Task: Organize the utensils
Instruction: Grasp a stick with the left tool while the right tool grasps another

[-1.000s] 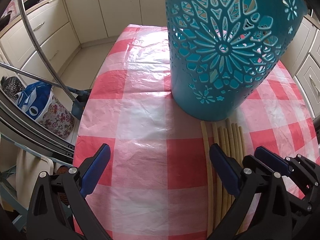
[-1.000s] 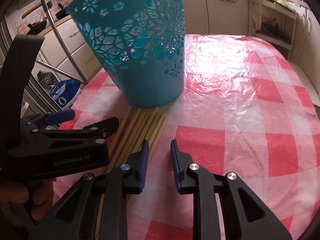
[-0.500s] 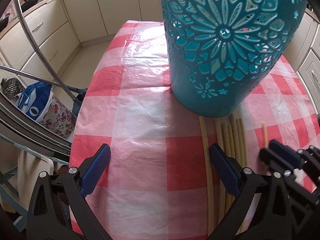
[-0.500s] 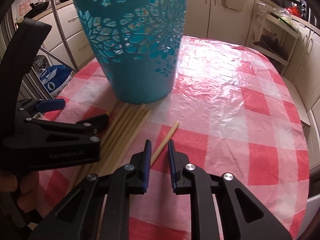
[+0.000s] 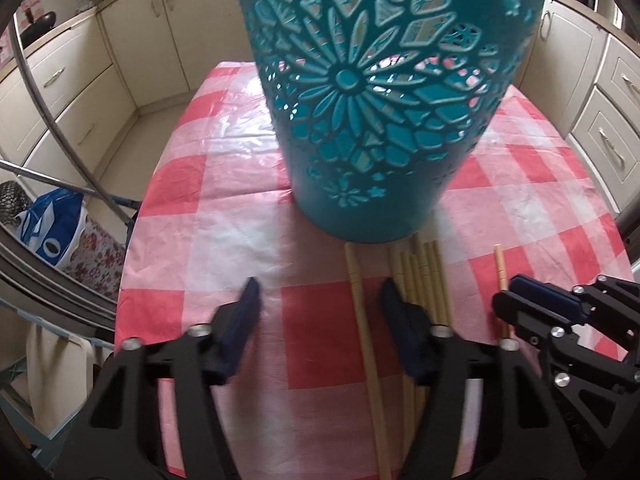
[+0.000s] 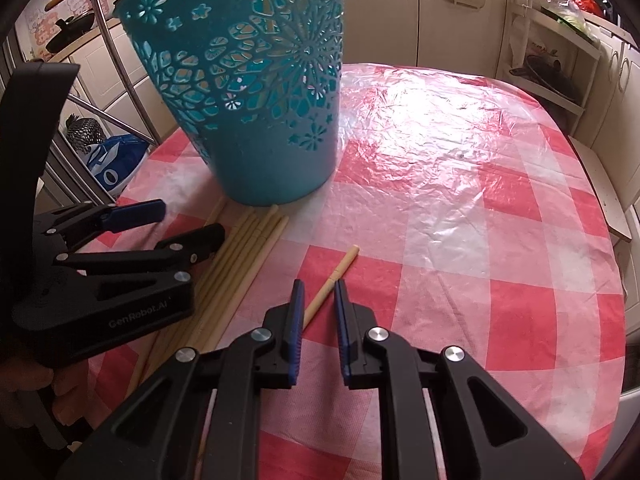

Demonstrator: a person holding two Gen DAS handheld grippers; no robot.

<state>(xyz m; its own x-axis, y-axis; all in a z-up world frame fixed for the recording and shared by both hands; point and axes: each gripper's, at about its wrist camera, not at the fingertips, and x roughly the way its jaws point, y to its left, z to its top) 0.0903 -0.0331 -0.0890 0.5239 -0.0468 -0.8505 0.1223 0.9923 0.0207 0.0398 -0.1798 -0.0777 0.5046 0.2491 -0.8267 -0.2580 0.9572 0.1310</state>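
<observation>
Over on the red-checked tablecloth [image 6: 460,208], the right gripper [image 6: 319,294] is nipped narrowly around a lone chopstick [image 6: 332,280] pulled aside from the bundle of chopsticks [image 5: 420,280] below the teal cut-out basket [image 5: 380,100], while the left gripper's [image 5: 318,300] jaws are closing about another chopstick [image 5: 360,312], not yet touching it.

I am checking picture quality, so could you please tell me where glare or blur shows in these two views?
Left wrist view: the left gripper is smeared by motion as its jaws close, while the basket stays sharp. Right wrist view: strong glare whitens the tablecloth beyond the basket.
</observation>
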